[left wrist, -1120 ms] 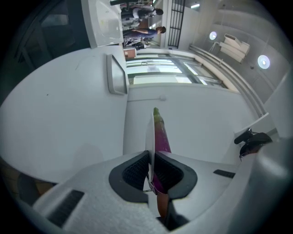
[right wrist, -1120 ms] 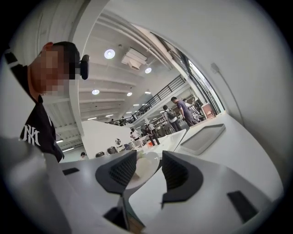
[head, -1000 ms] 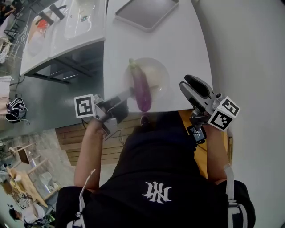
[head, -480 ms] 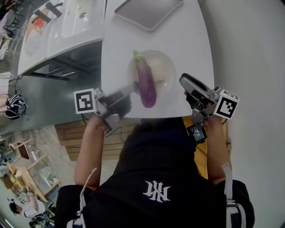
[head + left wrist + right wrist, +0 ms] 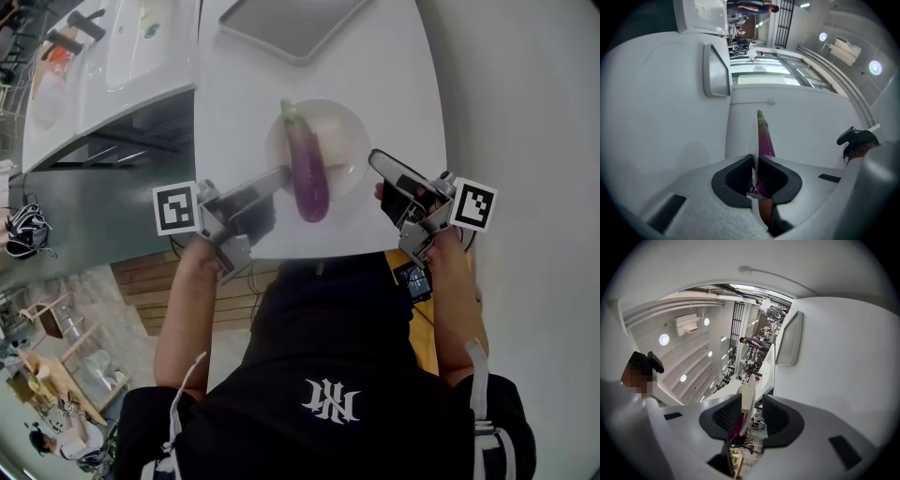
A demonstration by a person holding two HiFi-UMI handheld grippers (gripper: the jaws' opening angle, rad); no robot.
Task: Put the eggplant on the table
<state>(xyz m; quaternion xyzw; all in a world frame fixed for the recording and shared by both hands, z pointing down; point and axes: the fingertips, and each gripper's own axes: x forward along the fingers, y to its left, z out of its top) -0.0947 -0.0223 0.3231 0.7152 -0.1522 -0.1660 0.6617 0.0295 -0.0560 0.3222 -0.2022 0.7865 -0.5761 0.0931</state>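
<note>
A purple eggplant [image 5: 307,173] with a green stem lies lengthwise on a clear round plate [image 5: 352,131] near the front edge of the white table [image 5: 234,103]. My left gripper [image 5: 281,178] is shut on the plate's left rim [image 5: 755,136], and the eggplant [image 5: 765,138] shows just beyond the pads. My right gripper [image 5: 375,164] is at the plate's right rim. Its jaws have just been closing and still stand apart, with the thin rim [image 5: 747,404] between them and a gap on one side.
A grey tray [image 5: 281,28] lies at the table's far end, also visible as the tray [image 5: 715,70] in the left gripper view. A second white table [image 5: 131,56] with loose items stands to the left across a gap. The person's body is right at the near edge.
The plate with the eggplant has moved farther onto the table with my left gripper. My right gripper has rolled and moved in to the plate's right rim.
</note>
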